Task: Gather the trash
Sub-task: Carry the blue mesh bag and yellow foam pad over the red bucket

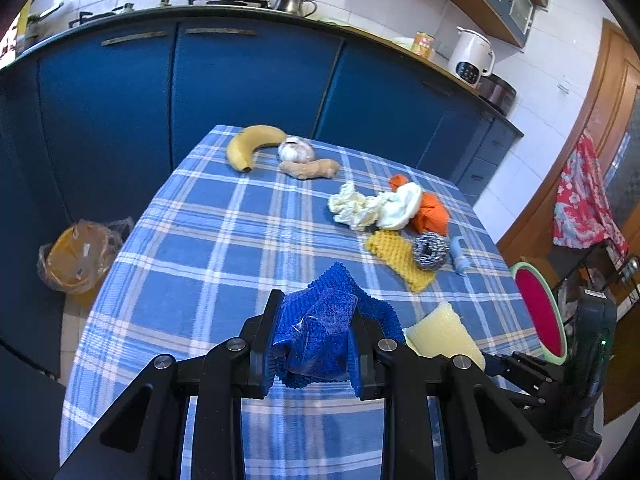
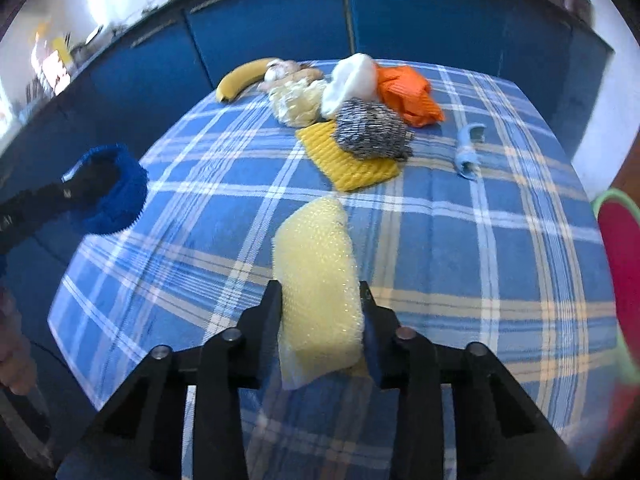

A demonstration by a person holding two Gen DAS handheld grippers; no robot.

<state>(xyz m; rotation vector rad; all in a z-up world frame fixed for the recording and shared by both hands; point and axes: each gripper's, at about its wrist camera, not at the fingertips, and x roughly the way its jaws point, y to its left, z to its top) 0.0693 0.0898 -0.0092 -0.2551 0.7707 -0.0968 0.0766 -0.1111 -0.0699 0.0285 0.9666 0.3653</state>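
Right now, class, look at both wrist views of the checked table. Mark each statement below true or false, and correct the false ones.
1. The left gripper holds a blue cloth. True.
2. The right gripper is empty. False: a pale yellow sponge sits between its fingers, gripped.
3. The banana lies at the far end of the table, next to the garlic. True.
4. The steel scourer rests on the orange cloth. False: it sits partly on the yellow mat.
5. The ginger lies by the garlic. True.
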